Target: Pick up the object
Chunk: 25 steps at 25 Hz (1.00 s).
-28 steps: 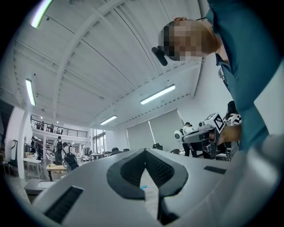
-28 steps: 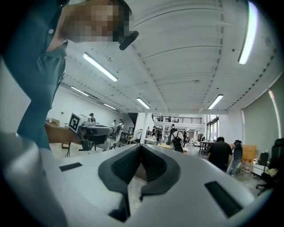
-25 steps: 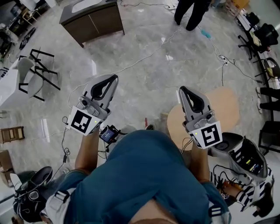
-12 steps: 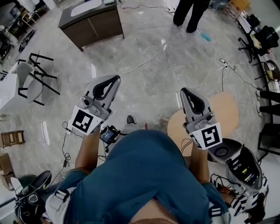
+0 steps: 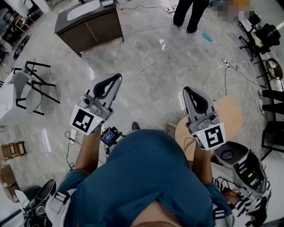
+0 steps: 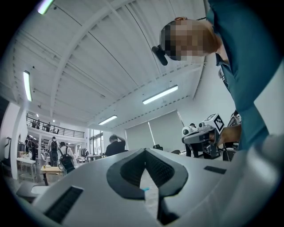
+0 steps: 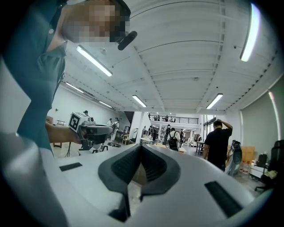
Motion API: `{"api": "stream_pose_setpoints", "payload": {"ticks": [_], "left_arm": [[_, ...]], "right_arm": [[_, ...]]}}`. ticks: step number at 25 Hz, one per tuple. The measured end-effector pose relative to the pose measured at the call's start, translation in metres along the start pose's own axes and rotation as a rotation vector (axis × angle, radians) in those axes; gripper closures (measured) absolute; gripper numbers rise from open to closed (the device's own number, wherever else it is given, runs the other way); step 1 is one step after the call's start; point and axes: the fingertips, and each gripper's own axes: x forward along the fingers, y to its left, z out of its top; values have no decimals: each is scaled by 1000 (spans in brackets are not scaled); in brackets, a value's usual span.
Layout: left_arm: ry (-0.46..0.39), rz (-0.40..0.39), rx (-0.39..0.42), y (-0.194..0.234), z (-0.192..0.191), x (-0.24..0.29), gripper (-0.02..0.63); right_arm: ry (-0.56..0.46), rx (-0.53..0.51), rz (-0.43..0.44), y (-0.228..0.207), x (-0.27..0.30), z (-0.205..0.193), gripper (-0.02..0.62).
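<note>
No single object stands out as the one to pick up. I hold both grippers out level above the grey marble floor [image 5: 151,84]. My left gripper [image 5: 116,79] is shut with nothing between its jaws; in the left gripper view its pads [image 6: 143,153] meet at the tip. My right gripper [image 5: 185,91] is also shut and empty, its pads [image 7: 141,147] closed together in the right gripper view. Each gripper view shows the other gripper off to the side: the right gripper [image 6: 204,133] and the left gripper [image 7: 91,131].
A dark cabinet [image 5: 88,24] stands ahead on the left, with folding chairs [image 5: 33,84] further left. A round wooden table [image 5: 228,115] is beside my right hand. Cables [image 5: 155,60] trail over the floor. A person [image 5: 191,13] stands ahead, office chairs [image 5: 266,40] at right.
Both grippers have travelled forward over the floor together, still shut and side by side. The floor things at the bottom left have slid down and back in the head view.
</note>
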Motion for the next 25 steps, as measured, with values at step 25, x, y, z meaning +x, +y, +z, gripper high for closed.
{"api": "stream_pose_setpoints", "payload": {"ticks": [25], "left_arm": [[25,37,-7,113,-46,82,601]], "right_arm": [[-1,33,51,-82,129,-36,581]]}}
